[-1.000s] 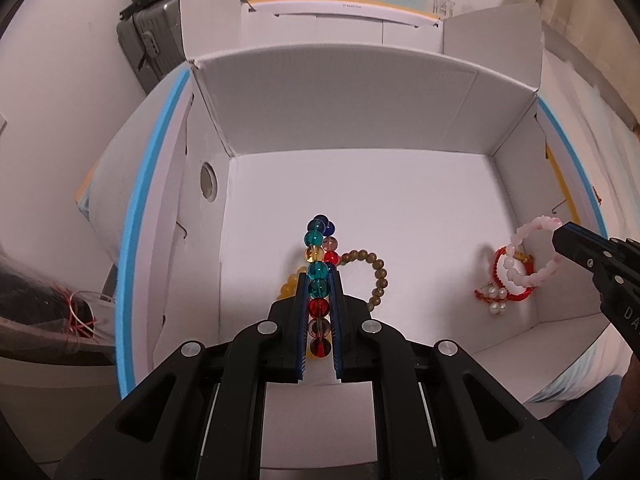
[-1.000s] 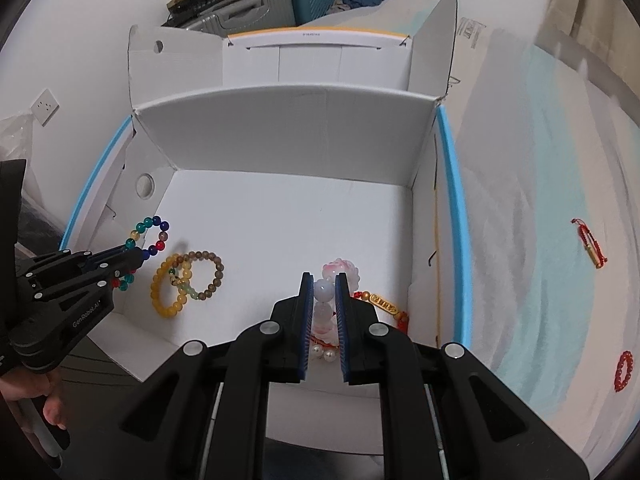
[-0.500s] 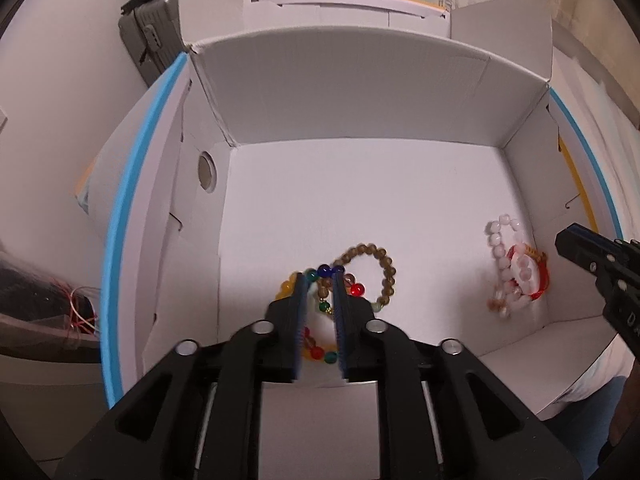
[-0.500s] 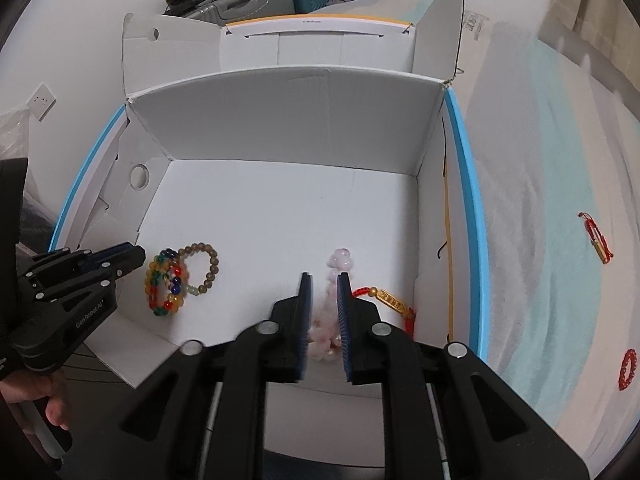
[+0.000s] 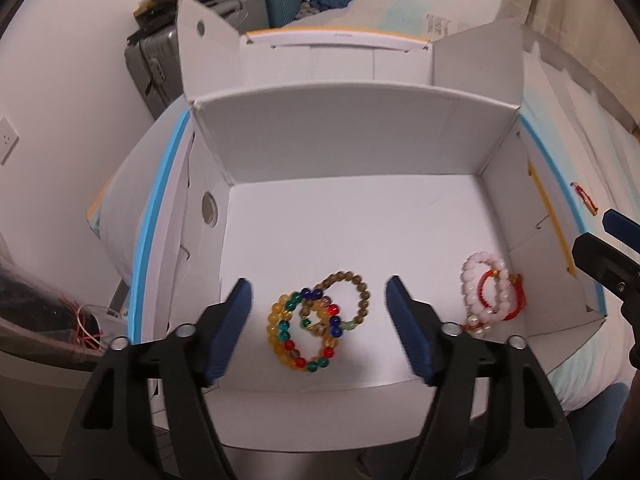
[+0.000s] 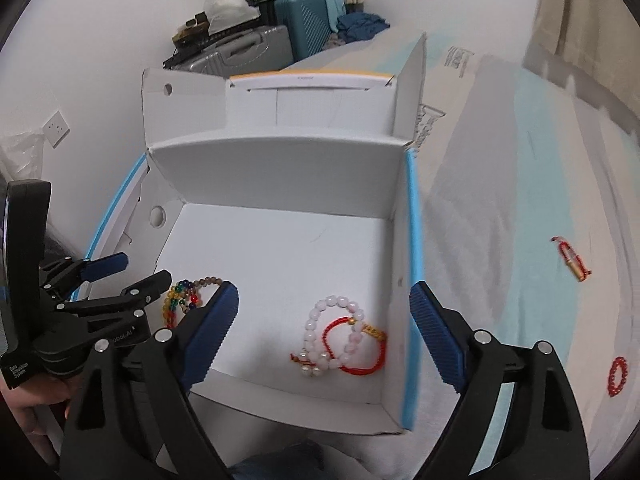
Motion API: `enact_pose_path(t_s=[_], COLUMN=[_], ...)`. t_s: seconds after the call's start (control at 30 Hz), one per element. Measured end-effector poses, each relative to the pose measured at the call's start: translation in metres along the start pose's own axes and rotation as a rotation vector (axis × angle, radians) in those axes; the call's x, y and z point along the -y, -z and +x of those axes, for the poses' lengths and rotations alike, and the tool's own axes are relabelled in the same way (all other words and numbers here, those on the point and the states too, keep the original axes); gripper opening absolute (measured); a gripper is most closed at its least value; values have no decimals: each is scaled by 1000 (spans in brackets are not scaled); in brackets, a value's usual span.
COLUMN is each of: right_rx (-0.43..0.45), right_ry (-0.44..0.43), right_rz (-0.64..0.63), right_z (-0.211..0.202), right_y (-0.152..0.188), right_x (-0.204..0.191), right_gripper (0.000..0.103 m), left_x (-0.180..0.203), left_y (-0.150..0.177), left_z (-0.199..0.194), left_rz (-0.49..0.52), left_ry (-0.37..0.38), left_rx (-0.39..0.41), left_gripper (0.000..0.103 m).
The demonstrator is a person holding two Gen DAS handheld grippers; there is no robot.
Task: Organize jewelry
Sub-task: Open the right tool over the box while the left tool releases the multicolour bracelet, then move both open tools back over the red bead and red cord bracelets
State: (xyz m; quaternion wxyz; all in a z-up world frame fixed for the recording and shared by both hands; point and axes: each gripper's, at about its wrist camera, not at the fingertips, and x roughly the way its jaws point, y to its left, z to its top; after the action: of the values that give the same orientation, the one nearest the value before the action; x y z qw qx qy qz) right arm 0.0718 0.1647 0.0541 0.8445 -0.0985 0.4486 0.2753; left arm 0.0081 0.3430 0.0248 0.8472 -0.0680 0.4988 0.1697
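The box [image 5: 352, 148], white card with blue edges and its flaps up, served as the landmark. Both grippers hung above its near edge, pointing down into it.

The left gripper [image 5: 318, 316] had its jaws wide apart; they had just been opening, and nothing was between the pads — the beads lay on the box floor below the gap. There, near the front and toward the left wall of the box, sat three overlapping bracelets: a yellow bracelet [image 5: 275, 322], a multicolour bracelet [image 5: 298, 362] of red, blue and teal beads, and a brown bracelet [image 5: 362, 292] touching them on the far side.

The right gripper [image 6: 324, 304] likewise stood with jaws spread, freshly opened and holding nothing. On the box floor under it, near the front and close to the right wall, lay a pink bracelet [image 6: 310, 324] with a red cord [image 6: 360, 370] looped over it and a small gold charm [image 6: 374, 328] on the cord; a few pearls [image 6: 310, 368] sat at the near end.

Outside the box, on the bed [image 6: 520, 184] to its right, lay a red-and-gold piece [image 6: 572, 258] and, nearer, a red bead ring [image 6: 616, 376], both well apart from the box. In the right wrist view a hand [image 6: 28, 400] showed under the left gripper's body.
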Motion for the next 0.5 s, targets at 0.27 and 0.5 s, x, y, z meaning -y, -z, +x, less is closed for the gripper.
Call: enact_pose_path(t_s=[0.27, 0.5], right_rx=[59, 93], right_ry=[49, 82], right_rz=[31, 64], right_z=[-32, -54], right_y=[2, 6], right_x=[30, 60], right_gripper=[94, 95], left_x=[26, 56], left_y=[-7, -12], left_z=[-21, -36], left_rz=[23, 49], left_ry=[-3, 28], left_rx=[63, 93], left_gripper=[96, 97])
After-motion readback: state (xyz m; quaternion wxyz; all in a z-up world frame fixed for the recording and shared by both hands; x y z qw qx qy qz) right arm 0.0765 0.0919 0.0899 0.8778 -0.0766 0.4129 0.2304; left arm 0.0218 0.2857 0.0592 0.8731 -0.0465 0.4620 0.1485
